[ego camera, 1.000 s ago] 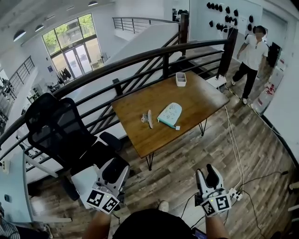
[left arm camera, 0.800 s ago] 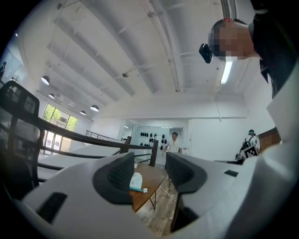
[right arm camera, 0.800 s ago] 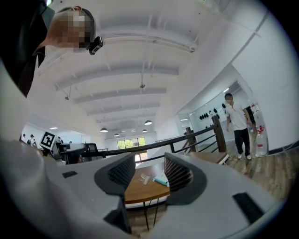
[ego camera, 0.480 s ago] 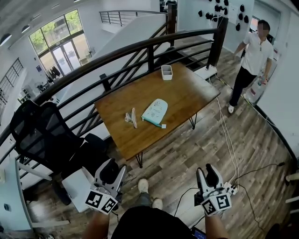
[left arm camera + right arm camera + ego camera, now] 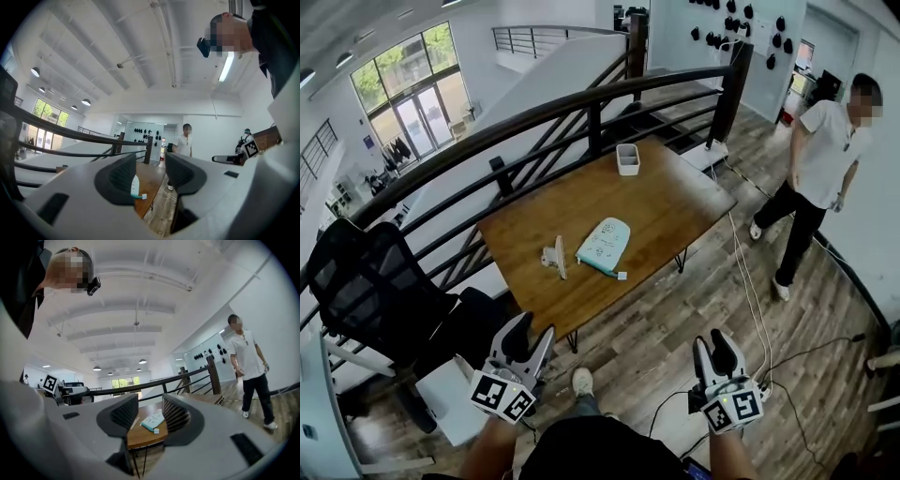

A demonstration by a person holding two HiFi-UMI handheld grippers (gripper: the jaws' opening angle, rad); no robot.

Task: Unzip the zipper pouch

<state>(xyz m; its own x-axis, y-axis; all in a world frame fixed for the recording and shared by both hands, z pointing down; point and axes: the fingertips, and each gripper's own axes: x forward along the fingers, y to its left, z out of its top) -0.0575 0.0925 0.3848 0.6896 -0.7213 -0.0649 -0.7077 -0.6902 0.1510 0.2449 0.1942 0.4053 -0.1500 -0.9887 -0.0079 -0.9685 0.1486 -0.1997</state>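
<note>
Closer now: left tool (image 5: 530,334), right tool (image 5: 712,344) narrowing, jaws apart, empty; mint fabric zipper pouch (image 5: 605,244) flat ahead on brown wooden surface (image 5: 675,202).

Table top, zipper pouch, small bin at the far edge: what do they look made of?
Table top: wood or wood veneer, warm brown, visible grain, low sheen.
Zipper pouch: soft, probably fabric or flexible plastic; lies flat, pale mint with small print, teal edge.
Small bin: white, likely plastic; too small to be sure.

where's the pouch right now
In the head view the pouch lies near the middle of the table, just right of a small pale object; a white box stands at the far edge.
</note>
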